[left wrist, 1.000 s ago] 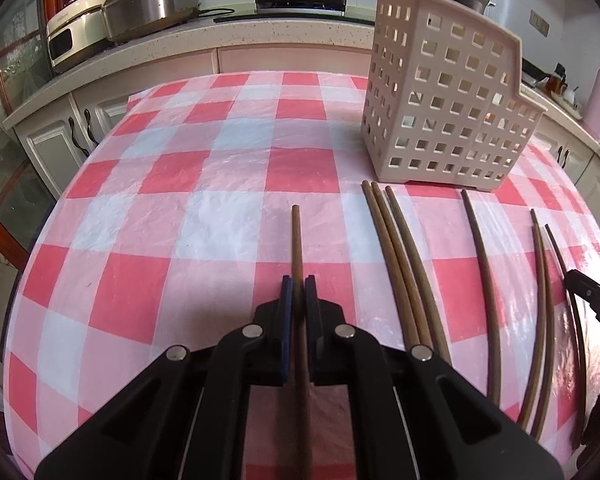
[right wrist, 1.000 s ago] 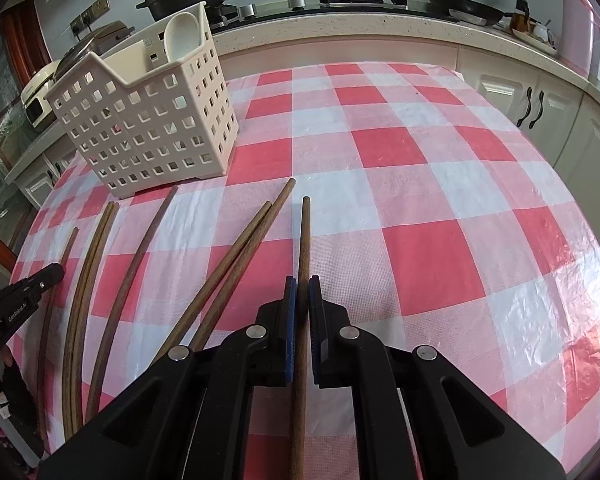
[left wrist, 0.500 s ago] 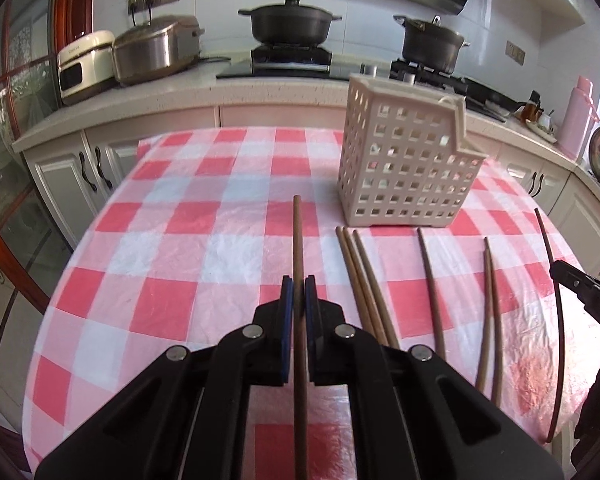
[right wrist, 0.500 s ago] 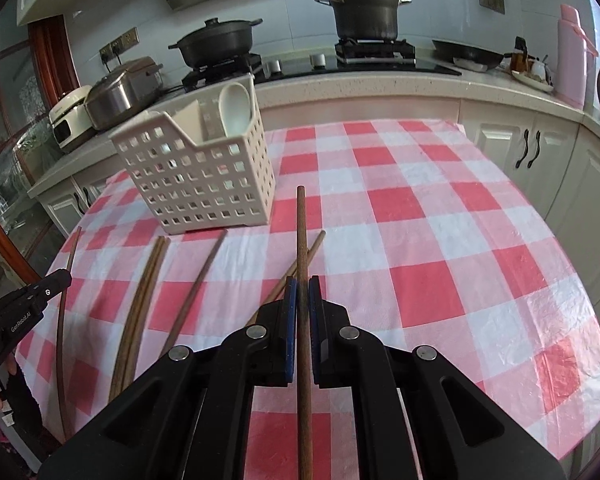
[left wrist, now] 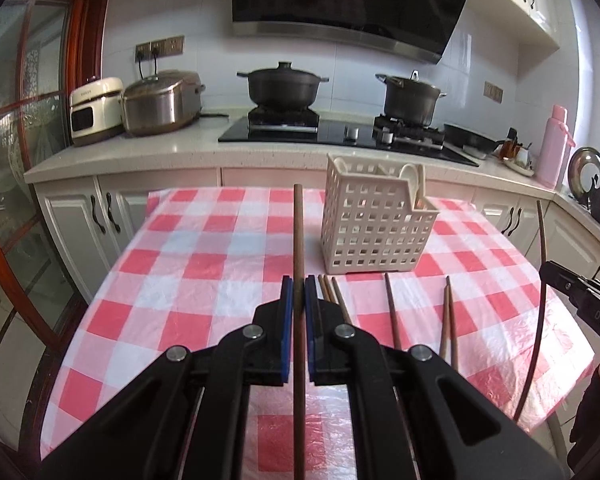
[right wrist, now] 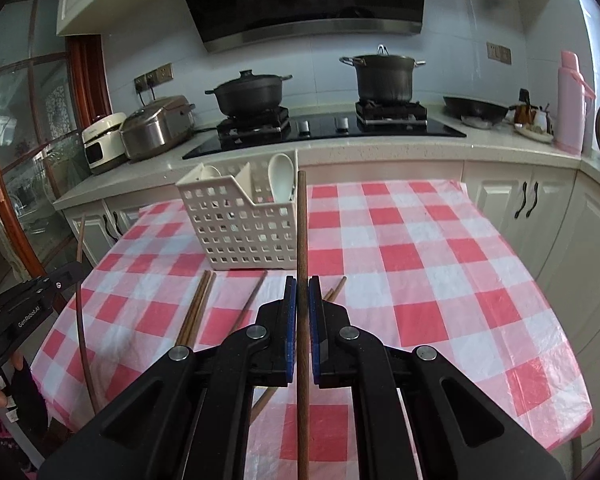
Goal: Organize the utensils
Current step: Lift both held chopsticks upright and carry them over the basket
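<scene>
The left claw (left wrist: pixel 299 284) is clamped tight on a brown chopstick (left wrist: pixel 298 240), its blue pads pressed against the shaft on both sides. The stick runs straight out between the fingers, lifted clear of the table (left wrist: pixel 204 280), its far tip showing against the checked red and white cloth just left of the white perforated utensil basket (left wrist: pixel 374 236). The right claw (right wrist: pixel 302 286) grips a second chopstick (right wrist: pixel 301 232) the same way, and that stick's tip reaches up beside the right edge of the basket (right wrist: pixel 240 232) in the right wrist view.

The basket stands upright toward the far side of the table, with white spoons (right wrist: pixel 281 176) standing in its taller back compartment. On the cloth just near of the basket lie the loose chopsticks (left wrist: pixel 392 312): a tight bunch close to the left claw, a single one, then a pair further right. In the right wrist view the same sticks (right wrist: pixel 198 308) fan out from the basket's near edge.

At the right edge of the left wrist view the right claw's black finger shows with its held stick curving upward. Behind the table, a counter carries two dark pots (left wrist: pixel 283 88) on a stove.
</scene>
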A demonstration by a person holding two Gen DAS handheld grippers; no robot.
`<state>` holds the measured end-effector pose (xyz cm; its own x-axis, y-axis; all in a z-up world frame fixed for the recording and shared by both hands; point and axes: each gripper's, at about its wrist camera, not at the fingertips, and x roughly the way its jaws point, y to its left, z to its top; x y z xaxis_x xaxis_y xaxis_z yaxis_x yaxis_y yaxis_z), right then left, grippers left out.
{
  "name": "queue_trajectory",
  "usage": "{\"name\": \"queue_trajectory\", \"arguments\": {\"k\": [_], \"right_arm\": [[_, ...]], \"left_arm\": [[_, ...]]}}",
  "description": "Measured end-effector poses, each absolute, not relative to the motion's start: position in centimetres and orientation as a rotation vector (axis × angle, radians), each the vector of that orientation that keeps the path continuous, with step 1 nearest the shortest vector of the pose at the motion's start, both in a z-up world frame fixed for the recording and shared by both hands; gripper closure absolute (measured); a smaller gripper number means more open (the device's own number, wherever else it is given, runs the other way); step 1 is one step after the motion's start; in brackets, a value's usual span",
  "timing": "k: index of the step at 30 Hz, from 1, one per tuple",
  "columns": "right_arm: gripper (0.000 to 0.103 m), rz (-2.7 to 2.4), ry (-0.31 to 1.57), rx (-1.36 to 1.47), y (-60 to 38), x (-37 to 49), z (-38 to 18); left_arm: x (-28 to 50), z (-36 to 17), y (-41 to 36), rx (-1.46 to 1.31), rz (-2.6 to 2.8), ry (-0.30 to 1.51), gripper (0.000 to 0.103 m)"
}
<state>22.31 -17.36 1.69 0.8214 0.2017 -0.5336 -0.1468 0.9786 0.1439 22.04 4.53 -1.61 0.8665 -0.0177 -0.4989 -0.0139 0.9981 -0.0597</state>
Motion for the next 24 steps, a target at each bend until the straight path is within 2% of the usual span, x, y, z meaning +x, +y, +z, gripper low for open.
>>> {"name": "queue_trajectory", "arguments": {"k": [24], "right_arm": [[0.097, 0.218, 0.456, 0.073, -16.7, 17.9, 5.1]], "left_arm": [[16.8, 1.8, 2.6, -0.001, -0.017, 0.351, 0.097]]}}
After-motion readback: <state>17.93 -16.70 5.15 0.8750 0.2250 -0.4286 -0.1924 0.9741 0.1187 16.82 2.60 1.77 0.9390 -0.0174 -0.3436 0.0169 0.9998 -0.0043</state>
